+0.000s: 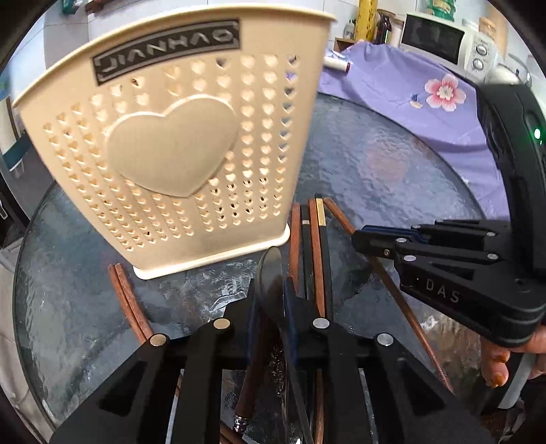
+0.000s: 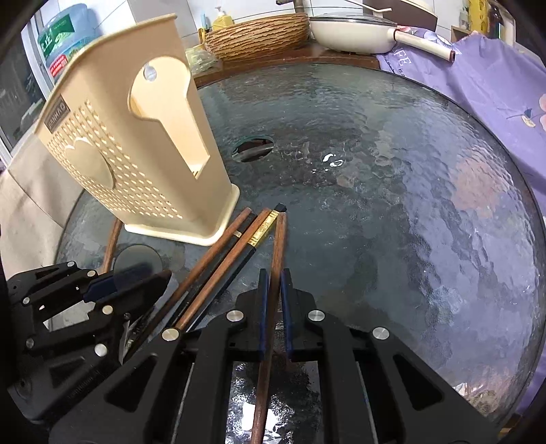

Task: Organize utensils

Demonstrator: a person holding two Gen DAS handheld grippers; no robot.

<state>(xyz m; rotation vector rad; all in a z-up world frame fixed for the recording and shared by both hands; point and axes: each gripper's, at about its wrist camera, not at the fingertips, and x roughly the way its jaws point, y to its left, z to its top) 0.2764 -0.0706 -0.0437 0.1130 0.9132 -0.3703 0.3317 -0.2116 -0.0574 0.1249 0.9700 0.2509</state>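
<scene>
A beige perforated utensil holder [image 1: 170, 147] with a heart stands on the round glass table [image 1: 392, 177]; it also shows in the right wrist view [image 2: 136, 147]. My left gripper [image 1: 273, 297] is shut on a steel spoon [image 1: 269, 273], edge-on, just right of the holder's base; it also shows in the right wrist view [image 2: 133, 283]. My right gripper [image 2: 274, 290] is shut on a brown chopstick [image 2: 276, 246]; it also shows in the left wrist view [image 1: 361, 235]. Several brown and black chopsticks [image 2: 221, 259] lie beside the holder.
Two brown chopsticks [image 1: 126, 300] lie left of the holder's base. A purple floral cloth [image 1: 426, 102] covers the far right. A microwave [image 1: 443, 41], a woven basket [image 2: 259, 34] and a white pan [image 2: 355, 30] stand behind the table. The glass has a centre hole [image 2: 252, 148].
</scene>
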